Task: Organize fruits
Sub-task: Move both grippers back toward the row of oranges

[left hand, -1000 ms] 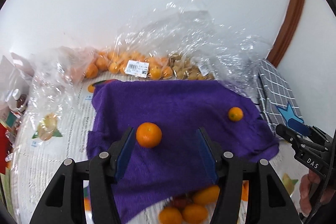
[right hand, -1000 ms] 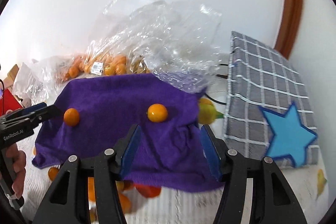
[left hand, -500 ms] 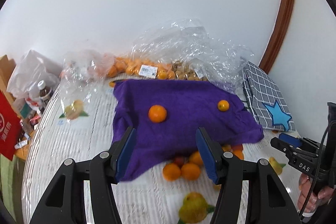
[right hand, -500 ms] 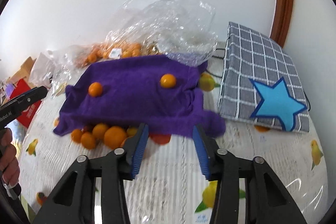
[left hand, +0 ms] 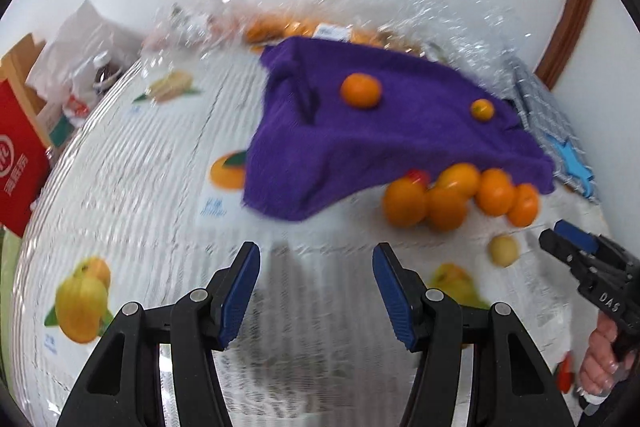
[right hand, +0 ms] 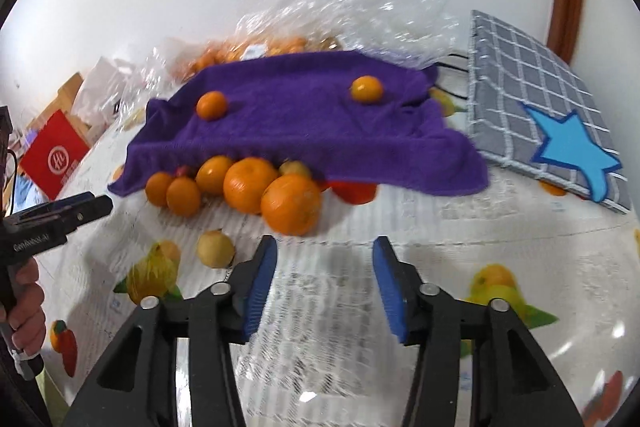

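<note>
A purple towel point(left hand: 384, 131) point(right hand: 304, 119) lies draped over a heap of fruit on the table. Two small oranges sit on top of it: one on the left point(left hand: 360, 90) point(right hand: 211, 104), one on the right point(left hand: 481, 109) point(right hand: 366, 89). Several oranges point(left hand: 452, 195) point(right hand: 256, 185) and something red point(right hand: 354, 191) poke out from under its near edge. A small yellowish fruit point(left hand: 504, 250) point(right hand: 215, 249) lies loose in front. My left gripper point(left hand: 316, 263) and my right gripper point(right hand: 324, 259) are both open and empty, held back from the pile.
Clear plastic bags point(right hand: 352, 7) with more oranges point(left hand: 280, 27) lie behind the towel. A grey checked cushion with a blue star point(right hand: 552, 123) lies at the right. A red box point(left hand: 20, 163) and bottles stand at the left. The tablecloth point(right hand: 440, 235) is fruit-printed.
Both grippers have pulled back from the towel toward the near side of the table. The oranges under the towel's edge have come into view. The towel and its two oranges have not moved.
</note>
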Available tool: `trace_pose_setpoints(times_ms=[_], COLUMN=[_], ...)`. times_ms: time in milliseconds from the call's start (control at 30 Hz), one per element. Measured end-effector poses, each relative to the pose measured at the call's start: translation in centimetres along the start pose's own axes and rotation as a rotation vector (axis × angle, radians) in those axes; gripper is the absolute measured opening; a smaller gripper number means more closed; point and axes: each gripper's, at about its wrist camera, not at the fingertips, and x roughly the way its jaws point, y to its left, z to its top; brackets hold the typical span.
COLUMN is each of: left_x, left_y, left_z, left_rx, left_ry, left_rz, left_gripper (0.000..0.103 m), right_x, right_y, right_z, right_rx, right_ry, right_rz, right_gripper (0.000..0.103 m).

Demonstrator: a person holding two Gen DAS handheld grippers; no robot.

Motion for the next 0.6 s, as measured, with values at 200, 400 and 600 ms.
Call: trace_pose_setpoints(times_ms=[200,400,600], left_x=[0.8,0.6,0.7], left_y=[0.0,0.3,0.9], left_z=[-0.7,-0.6,-0.5], left_rx=[0.060,0.054,0.021], left_ry=[-0.014,-0.014,-0.021], left_rz=[0.025,-0.005,-0.051], left_gripper=[0.055,0.055,0.056], right_x=[2.7,4.3,5.0], right_y=[1.0,1.3,1.2], right_z=[0.6,1.7,2.3], right_rx=[-0.035,-0.047,-0.060], right_ry=[0.020,0.033,0.043], right_rz=[-0.023,0.010,0.045], right_gripper=[0.052,0.052,0.041])
